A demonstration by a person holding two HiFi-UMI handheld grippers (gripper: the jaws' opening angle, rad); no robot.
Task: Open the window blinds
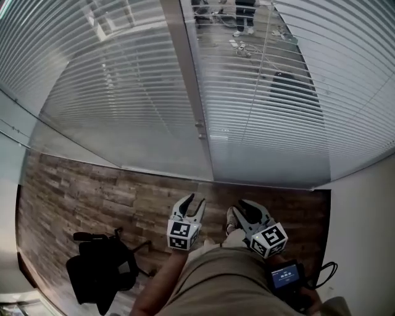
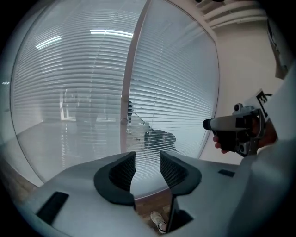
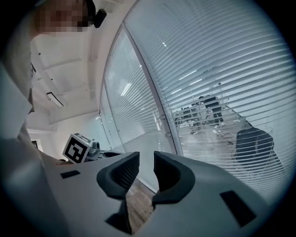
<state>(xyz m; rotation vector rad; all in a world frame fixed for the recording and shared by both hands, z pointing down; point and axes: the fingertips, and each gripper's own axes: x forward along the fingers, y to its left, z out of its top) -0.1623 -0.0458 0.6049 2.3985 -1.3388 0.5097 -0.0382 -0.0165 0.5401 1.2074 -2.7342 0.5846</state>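
So, left gripper (image 1: pixel 193 202): held low in front of the person, its two jaws standing apart with only air between them. It has a pale grey moulded shell and dark ribbed pads (image 2: pixel 124 171) curved like a pair of scoops.
Right gripper (image 1: pixel 242 213): just beside the left one, jaws likewise parted on nothing (same grey shell, same black ridged lining).
Marker cubes (image 1: pixel 182 235): one on the back of each gripper, white faces printed with blocky black squares.
Person (image 1: pixel 216 278): beige cloth fills the bottom of the head view. A pale shoe (image 2: pixel 158 221) shows on the floor below the left jaws.
Floor (image 1: pixel 92 191): plank-patterned, brown and weathered-looking, matt.
Office chair (image 1: pixel 99 271): black, standing on the floor to the person's left.
Window blinds (image 1: pixel 265 111): straight ahead, well apart from both grippers. Narrow horizontal slats, pale and slightly glossy, cover the glass on either side of a grey upright post (image 1: pixel 191 92); they are tilted enough that shapes show through.
Thin rod (image 1: pixel 262 55): hangs down the face of the right-hand blind, slim and pale.
Beyond the slats: a dark rounded chair back (image 1: pixel 290 86) and someone's legs (image 1: pixel 245 15), both striped by the slats.
Small screen (image 1: pixel 285 276): a dark device with a lit bluish display, by the person's right side.
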